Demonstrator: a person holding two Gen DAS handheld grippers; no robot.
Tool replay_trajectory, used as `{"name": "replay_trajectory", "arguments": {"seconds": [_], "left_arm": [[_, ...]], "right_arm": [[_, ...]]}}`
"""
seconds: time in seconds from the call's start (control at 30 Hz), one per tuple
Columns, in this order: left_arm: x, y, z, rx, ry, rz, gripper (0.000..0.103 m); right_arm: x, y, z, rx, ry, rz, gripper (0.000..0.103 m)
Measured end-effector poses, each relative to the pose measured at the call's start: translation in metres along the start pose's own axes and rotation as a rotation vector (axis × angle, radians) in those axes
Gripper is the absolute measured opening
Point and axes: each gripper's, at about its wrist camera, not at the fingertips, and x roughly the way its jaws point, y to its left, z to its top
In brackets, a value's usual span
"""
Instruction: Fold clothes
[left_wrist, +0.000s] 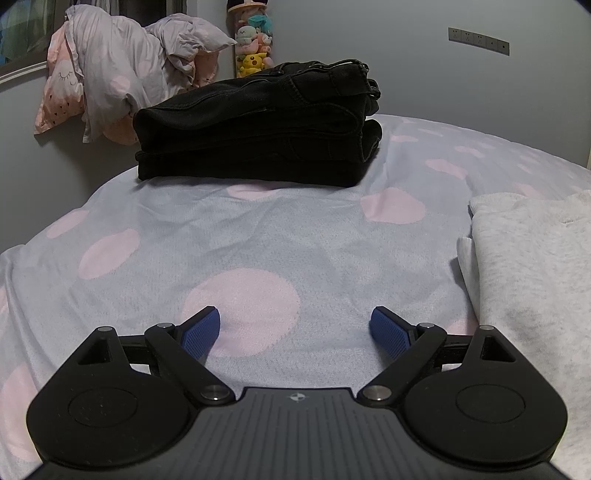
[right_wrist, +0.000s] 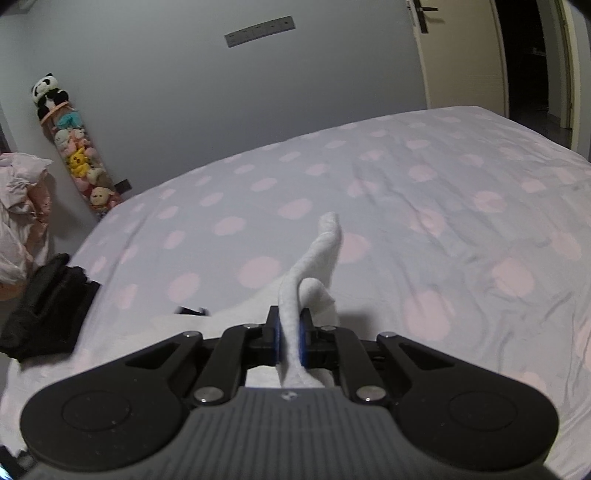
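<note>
Left tool (left_wrist: 294, 325): wide open, blue pads (left_wrist: 201, 332) apart, holding nothing, low over the bed (left_wrist: 258, 236).
Right tool (right_wrist: 289, 338): squeezed tight on a bunch of the white top (right_wrist: 317, 258), lifted above the bed.
White top: the rest lies on the bed, just right of the left tool (left_wrist: 535, 280).
Black pants (left_wrist: 258, 125): folded, sitting on the bed further back.
Toys (right_wrist: 79, 162): stacked in a tall tube by the wall.
</note>
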Motion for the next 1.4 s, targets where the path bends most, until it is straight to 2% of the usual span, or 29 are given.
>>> {"name": "replay_trajectory", "arguments": {"seconds": [0.37,0.5,0.7,0.87,1.1,1.2,1.27,1.33,1.4], "left_arm": [[-0.001,0.001,-0.001,0.0,-0.003,0.0,0.103],[-0.001,0.001,-0.001,0.0,-0.004,0.001,0.103],[-0.001,0.0,-0.001,0.001,-0.007,0.002,0.103],[-0.001,0.001,-0.002,0.001,-0.009,0.002,0.103],[0.0,0.0,-0.002,0.002,-0.011,0.003,0.103],[0.0,0.0,-0.002,0.001,-0.012,0.003,0.103],[0.0,0.0,-0.002,0.002,-0.012,0.003,0.103],[0.0,0.001,-0.002,0.002,-0.012,0.002,0.103],[0.0,0.0,-0.002,0.002,-0.011,0.003,0.103]], "right_arm": [[0.002,0.148,0.021,-0.102,0.057,0.02,0.01],[0.021,0.205,0.013,-0.156,0.092,0.042,0.01],[0.064,0.271,-0.016,-0.184,0.213,0.033,0.01],[0.096,0.298,-0.047,-0.181,0.297,0.021,0.01],[0.133,0.31,-0.083,-0.163,0.416,0.008,0.011],[0.138,0.317,-0.087,-0.184,0.436,-0.005,0.018],[0.135,0.32,-0.085,-0.17,0.46,0.025,0.031],[0.126,0.322,-0.08,-0.154,0.478,0.078,0.03],[0.11,0.326,-0.075,-0.192,0.467,0.11,0.031]]}}
